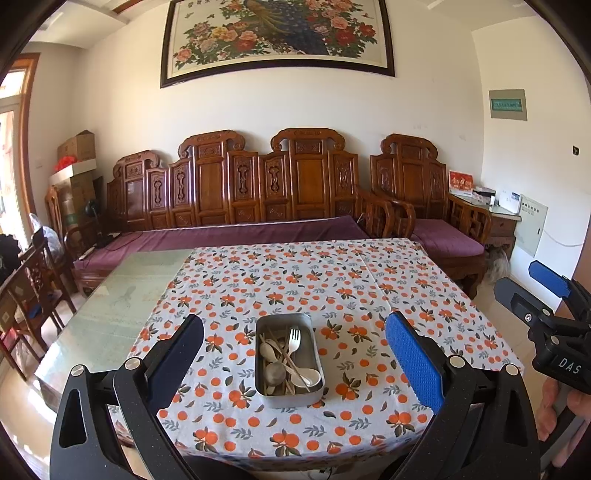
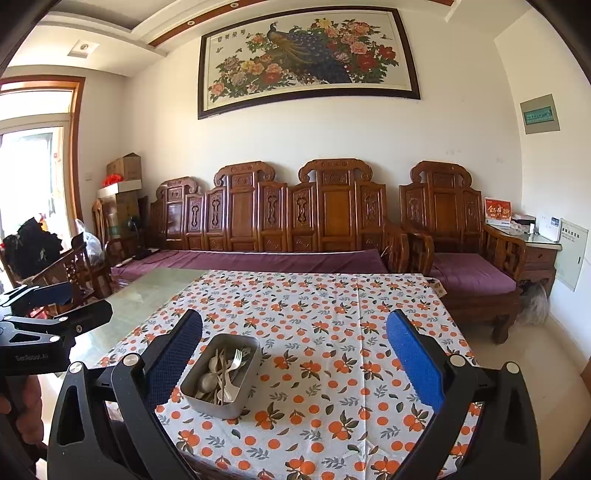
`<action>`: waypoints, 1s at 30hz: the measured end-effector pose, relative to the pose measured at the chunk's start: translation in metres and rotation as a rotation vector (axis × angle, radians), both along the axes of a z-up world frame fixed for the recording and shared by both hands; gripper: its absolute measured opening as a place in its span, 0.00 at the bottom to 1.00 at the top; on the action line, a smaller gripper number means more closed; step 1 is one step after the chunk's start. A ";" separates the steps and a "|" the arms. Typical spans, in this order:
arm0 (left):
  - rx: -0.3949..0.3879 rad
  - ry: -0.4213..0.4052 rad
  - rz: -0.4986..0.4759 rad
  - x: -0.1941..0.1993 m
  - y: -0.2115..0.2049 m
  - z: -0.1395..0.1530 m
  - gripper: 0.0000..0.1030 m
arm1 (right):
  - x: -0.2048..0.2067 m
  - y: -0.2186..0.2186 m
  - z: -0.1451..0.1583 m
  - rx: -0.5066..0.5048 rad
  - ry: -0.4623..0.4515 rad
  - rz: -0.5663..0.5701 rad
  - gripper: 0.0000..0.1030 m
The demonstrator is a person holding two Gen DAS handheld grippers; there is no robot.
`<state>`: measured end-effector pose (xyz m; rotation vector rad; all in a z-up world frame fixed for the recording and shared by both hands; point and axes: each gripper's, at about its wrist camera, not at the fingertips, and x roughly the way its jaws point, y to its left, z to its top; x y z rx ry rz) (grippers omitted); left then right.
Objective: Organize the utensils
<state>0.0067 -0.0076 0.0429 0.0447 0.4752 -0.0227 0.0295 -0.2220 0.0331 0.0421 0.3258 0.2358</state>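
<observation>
Both grippers, my left (image 1: 293, 363) and my right (image 2: 293, 363), hang spread wide and empty above the tablecloth (image 1: 369, 295); the metal tray (image 1: 289, 360) of jumbled utensils (image 1: 286, 356) sits centred between my left fingers, nearer my right's left finger

Orange-printed tablecloth (image 1: 295, 280) over glass-topped bench (image 1: 122, 291). Beyond, carved wooden sofa (image 1: 236, 192) with purple cushions; peacock painting (image 1: 277, 33) above; cardboard boxes (image 1: 75, 162) far left.

orange-fruit tablecloth (image 1: 369, 291), grey metal tin (image 1: 314, 397)
</observation>
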 end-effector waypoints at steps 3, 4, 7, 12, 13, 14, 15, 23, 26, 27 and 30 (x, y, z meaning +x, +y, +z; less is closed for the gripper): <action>0.000 -0.001 0.003 0.000 0.000 -0.001 0.92 | 0.000 -0.001 0.000 -0.004 0.001 -0.001 0.98; 0.002 -0.001 0.004 0.000 0.001 -0.001 0.92 | 0.001 -0.001 -0.001 -0.004 0.003 -0.001 0.98; 0.003 -0.002 0.005 -0.002 0.001 -0.002 0.92 | 0.001 0.000 -0.001 -0.002 0.005 -0.002 0.98; 0.003 -0.001 0.003 -0.001 0.001 -0.002 0.92 | 0.002 0.000 -0.001 -0.004 0.005 -0.001 0.98; 0.003 -0.001 0.003 -0.002 0.001 -0.002 0.92 | 0.002 0.000 -0.001 -0.003 0.004 -0.002 0.98; 0.005 -0.002 0.003 -0.002 0.001 -0.002 0.92 | 0.001 0.000 -0.001 -0.002 0.005 -0.002 0.98; 0.005 -0.003 0.004 -0.002 0.001 -0.002 0.92 | 0.002 0.000 -0.001 -0.003 0.005 -0.002 0.98; 0.006 -0.005 0.006 -0.002 0.002 -0.002 0.92 | 0.001 0.002 -0.003 -0.003 0.007 0.000 0.98; 0.006 -0.006 0.007 -0.002 0.003 -0.002 0.92 | 0.002 0.004 -0.004 -0.005 0.007 0.001 0.98; 0.006 -0.007 0.007 -0.002 0.003 -0.002 0.92 | 0.001 0.004 -0.004 -0.005 0.007 0.001 0.98; 0.006 -0.006 0.007 -0.002 0.003 -0.002 0.92 | 0.001 0.006 -0.005 -0.005 0.009 0.000 0.98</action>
